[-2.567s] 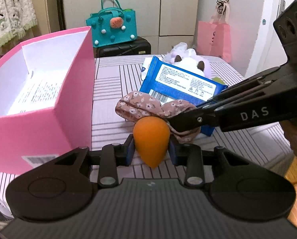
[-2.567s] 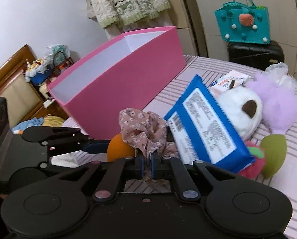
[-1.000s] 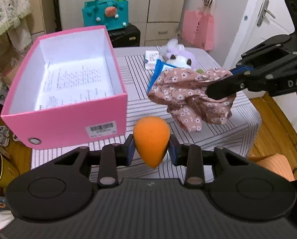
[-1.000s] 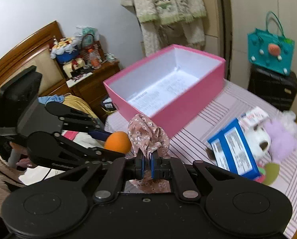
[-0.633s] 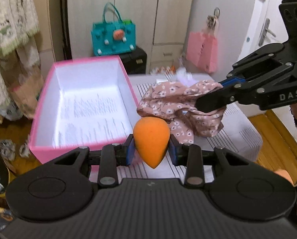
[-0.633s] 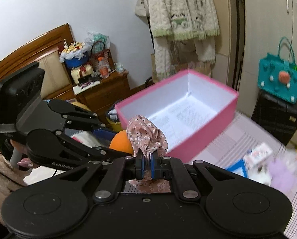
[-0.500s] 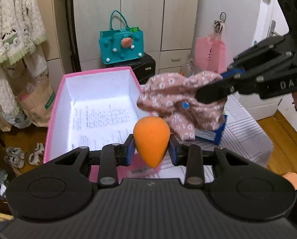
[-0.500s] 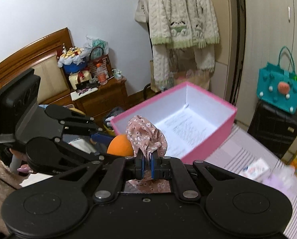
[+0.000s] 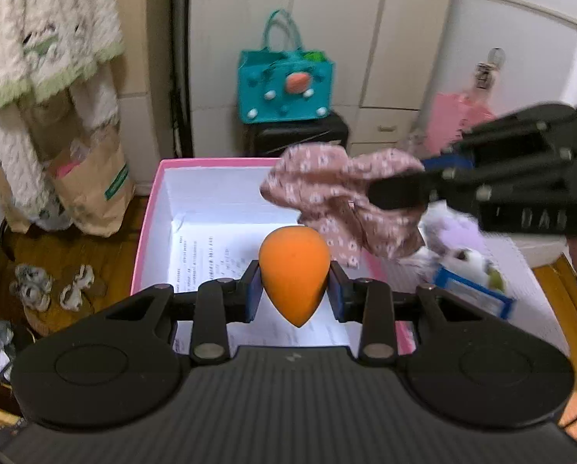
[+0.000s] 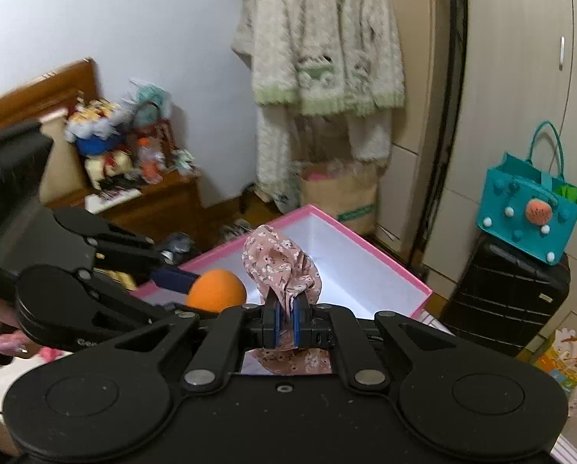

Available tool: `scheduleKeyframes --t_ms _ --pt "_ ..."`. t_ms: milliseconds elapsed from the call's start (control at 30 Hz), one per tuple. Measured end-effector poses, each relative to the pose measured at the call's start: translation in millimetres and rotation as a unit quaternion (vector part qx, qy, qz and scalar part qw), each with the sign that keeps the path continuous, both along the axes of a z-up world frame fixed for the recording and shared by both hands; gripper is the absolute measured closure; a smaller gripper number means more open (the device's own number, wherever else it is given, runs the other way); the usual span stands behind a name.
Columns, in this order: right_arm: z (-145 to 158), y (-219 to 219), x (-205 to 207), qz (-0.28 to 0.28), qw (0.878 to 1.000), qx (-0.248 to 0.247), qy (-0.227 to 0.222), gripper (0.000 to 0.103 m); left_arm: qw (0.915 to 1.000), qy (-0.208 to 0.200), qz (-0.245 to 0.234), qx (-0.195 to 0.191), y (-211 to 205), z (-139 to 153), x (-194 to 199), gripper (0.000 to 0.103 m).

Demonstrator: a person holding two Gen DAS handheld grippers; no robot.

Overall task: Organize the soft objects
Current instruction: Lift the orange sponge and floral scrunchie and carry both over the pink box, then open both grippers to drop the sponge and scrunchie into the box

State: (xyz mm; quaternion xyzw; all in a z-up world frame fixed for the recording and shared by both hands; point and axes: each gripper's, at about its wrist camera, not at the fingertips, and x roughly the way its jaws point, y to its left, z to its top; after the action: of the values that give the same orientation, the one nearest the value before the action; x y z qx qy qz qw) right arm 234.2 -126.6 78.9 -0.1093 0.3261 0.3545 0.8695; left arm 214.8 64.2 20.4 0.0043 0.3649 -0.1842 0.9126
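The left claw (image 9: 294, 295) is clamped on an orange sponge (image 9: 294, 272), held above the open pink box (image 9: 149, 216). The right claw (image 10: 284, 323) pinches a floral cloth (image 10: 280, 266) tight, hanging over the box's right rim beside the sponge

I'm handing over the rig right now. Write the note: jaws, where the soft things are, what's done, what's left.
Left gripper: jaws shut on the orange sponge, held above the pink box.
Right gripper: jaws shut on the floral cloth, hanging over the box's right side.
Done: both items lifted to the box; nothing soft seen inside it, only a printed sheet.
Left: drop both in, then fetch the plush toy and blue packet on the striped table.
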Motion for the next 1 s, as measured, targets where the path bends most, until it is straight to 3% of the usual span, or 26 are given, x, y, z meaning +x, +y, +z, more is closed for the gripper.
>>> scheduleKeyframes --t_ms 167,267,500,800,1000 --pt "-35.2 18.1 32.5 -0.005 0.998 -0.066 -0.02 0.094 0.9988 0.04 0.028 0.01 1.1 -24.9 53.7 0.069" --pt "-52.2 21.8 51.9 0.005 0.997 -0.078 0.001 0.094 0.9967 0.074 0.033 0.008 0.6 -41.3 82.0 0.069" --pt "-85.3 34.9 82.5 0.017 0.99 -0.14 -0.009 0.094 0.9944 0.091 0.048 0.021 -3.3 -60.7 118.2 0.069" --pt "-107.8 54.0 107.8 0.051 0.983 -0.175 0.022 0.095 0.9893 0.128 0.068 0.014 -2.7 -86.4 152.5 0.068" --pt "-115.6 59.6 112.7 0.083 0.979 -0.172 0.074 0.09 0.9857 0.15 0.071 0.03 -5.0 -99.9 160.4 0.068"
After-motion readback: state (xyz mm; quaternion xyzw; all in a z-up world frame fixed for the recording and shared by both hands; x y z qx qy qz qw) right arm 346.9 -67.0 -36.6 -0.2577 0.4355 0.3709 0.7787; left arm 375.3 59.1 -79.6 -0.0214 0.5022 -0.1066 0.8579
